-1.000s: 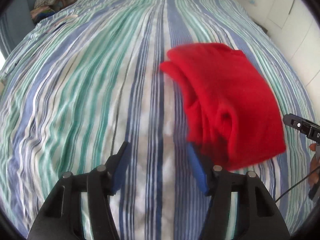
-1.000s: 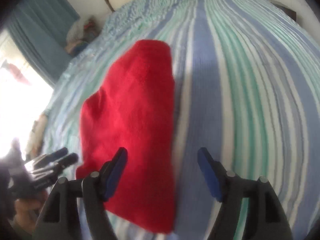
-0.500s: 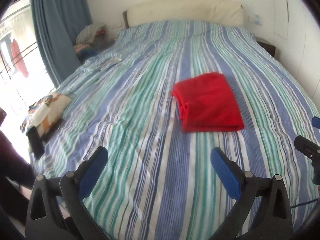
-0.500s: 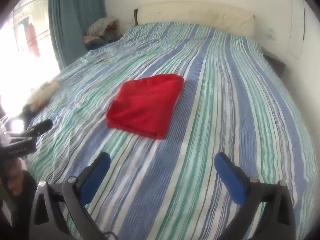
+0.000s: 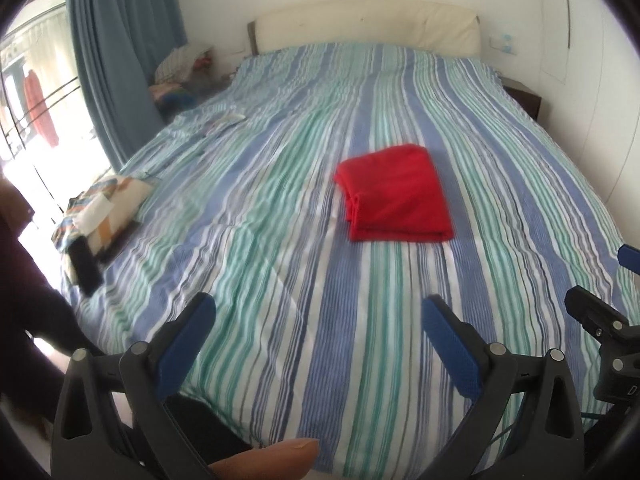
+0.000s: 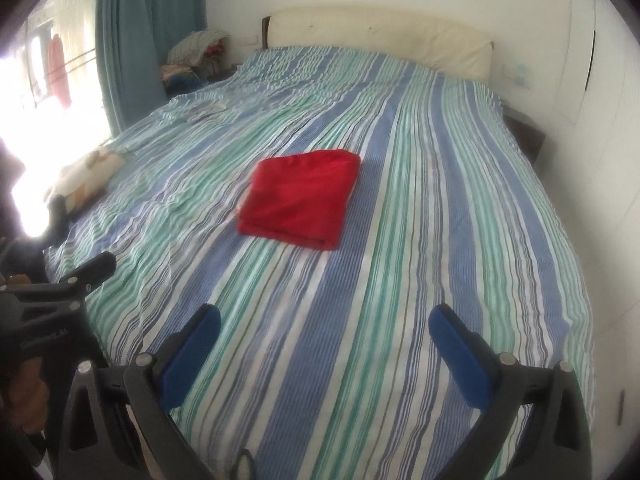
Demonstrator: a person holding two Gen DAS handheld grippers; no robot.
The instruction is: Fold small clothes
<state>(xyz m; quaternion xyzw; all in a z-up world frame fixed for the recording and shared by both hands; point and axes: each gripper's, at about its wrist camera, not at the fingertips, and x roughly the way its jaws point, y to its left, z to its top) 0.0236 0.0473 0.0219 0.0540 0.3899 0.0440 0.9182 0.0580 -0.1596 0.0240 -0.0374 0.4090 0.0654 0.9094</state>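
A red garment (image 5: pixel 396 196) lies folded into a flat rectangle in the middle of the striped bed (image 5: pixel 280 264); it also shows in the right wrist view (image 6: pixel 302 198). My left gripper (image 5: pixel 318 320) is open and empty, held back over the bed's near edge, well short of the garment. My right gripper (image 6: pixel 326 332) is open and empty too, also back at the near edge. The right gripper's body shows at the right edge of the left wrist view (image 5: pixel 600 320), and the left gripper's body at the left edge of the right wrist view (image 6: pixel 60 292).
A patterned cushion with a dark object (image 5: pixel 100 208) lies at the bed's left edge. A pile of clothes (image 5: pixel 180 68) sits beside the headboard (image 5: pixel 364 24). A blue curtain (image 5: pixel 120 52) hangs left; a nightstand (image 5: pixel 524 100) stands right by the wall.
Both grippers have pulled far back from the red garment, from right beside it to the bed's near edge, and opened wider. The garment lies folded and still on the bed.
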